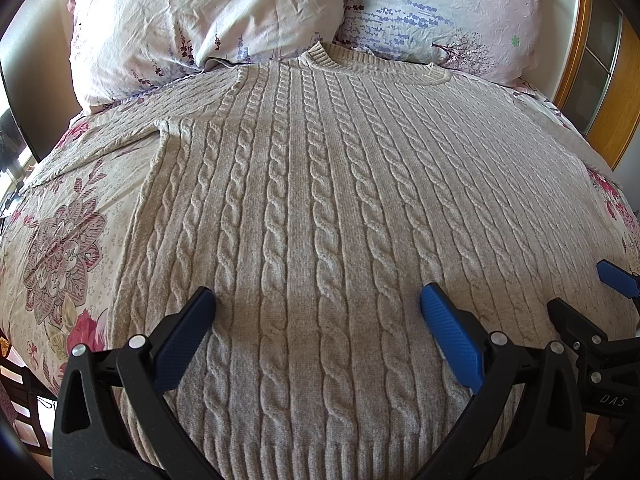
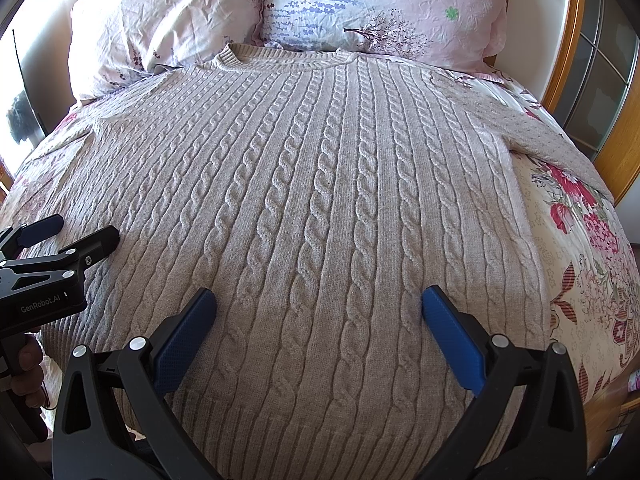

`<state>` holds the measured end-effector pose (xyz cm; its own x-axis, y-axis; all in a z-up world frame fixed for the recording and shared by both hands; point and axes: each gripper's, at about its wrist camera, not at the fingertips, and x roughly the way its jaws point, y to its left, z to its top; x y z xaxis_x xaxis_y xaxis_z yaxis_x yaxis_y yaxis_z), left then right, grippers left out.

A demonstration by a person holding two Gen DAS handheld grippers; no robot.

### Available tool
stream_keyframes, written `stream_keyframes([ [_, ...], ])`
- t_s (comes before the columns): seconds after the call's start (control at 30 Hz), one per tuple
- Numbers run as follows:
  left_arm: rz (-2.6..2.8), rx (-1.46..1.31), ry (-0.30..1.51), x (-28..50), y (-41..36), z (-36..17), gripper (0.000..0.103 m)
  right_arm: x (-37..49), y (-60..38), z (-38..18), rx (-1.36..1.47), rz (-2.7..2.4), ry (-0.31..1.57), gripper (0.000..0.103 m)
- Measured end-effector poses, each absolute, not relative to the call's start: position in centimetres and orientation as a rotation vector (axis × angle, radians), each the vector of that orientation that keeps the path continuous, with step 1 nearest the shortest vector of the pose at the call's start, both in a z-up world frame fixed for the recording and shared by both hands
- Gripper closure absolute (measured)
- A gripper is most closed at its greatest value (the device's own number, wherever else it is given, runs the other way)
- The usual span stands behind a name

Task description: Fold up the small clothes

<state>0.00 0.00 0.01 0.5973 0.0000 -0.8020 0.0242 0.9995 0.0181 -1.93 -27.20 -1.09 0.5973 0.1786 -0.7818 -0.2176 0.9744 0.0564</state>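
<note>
beige cable-knit sweater (image 1: pixel 320 208) lies flat, spread out on the bed (image 1: pixel 68 248), filling most of both views. long axis runs bottom to top of frame: ribbed hem (image 1: pixel 320 456) at the bottom edge, by the grippers, and collar (image 1: pixel 332 56) at top centre, pointing at the two pillows. cable ribs run along that same axis. pink pillow (image 1: pixel 192 20) upper left, lavender-print pillow (image 1: pixel 440 12) upper right; collar sits just below the seam between them.

left sleeve (image 1: pixel 112 132) stretches out toward the left edge in the left wrist view, across the floral bedsheet; the other sleeve (image 2: pixel 548 140) angles toward the right edge in the right wrist view, near the wooden bed frame (image 2: pixel 576 80).

left gripper (image 1: pixel 318 304) hangs over the lower sweater body, jaws spread wide w/ nothing between them but knit below; can't tell if tips touch the fabric. right gripper (image 2: pixel 319 302) same: jaws wide apart, over the lower body a bit right of the left one. each gripper shows at the other view's edge, side by side and near each other. a hand (image 2: pixel 28 368) at lower left of the right wrist view grips the left gripper's handle.
</note>
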Motion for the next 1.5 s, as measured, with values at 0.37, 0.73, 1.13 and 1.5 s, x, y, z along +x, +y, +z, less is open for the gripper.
stream_keyframes([
  [0.37,-0.014,0.028,0.930,0.00,0.00,0.01,0.002,-1.91,-27.21,-1.06,-0.047,0.230,0.902,0.001],
  [0.73,-0.014,0.028,0.929,-0.01,0.00,0.01,0.002,-1.91,-27.26,-1.01,-0.047,0.230,0.903,0.001],
  [1.13,-0.014,0.028,0.929,-0.01,0.00,0.01,0.002,-1.93,-27.23,-0.97,-0.047,0.231,0.903,0.001],
  [1.5,-0.014,0.028,0.928,-0.01,0.00,0.01,0.002,-1.79,-27.26,-0.85,-0.054,0.240,0.908,0.001],
])
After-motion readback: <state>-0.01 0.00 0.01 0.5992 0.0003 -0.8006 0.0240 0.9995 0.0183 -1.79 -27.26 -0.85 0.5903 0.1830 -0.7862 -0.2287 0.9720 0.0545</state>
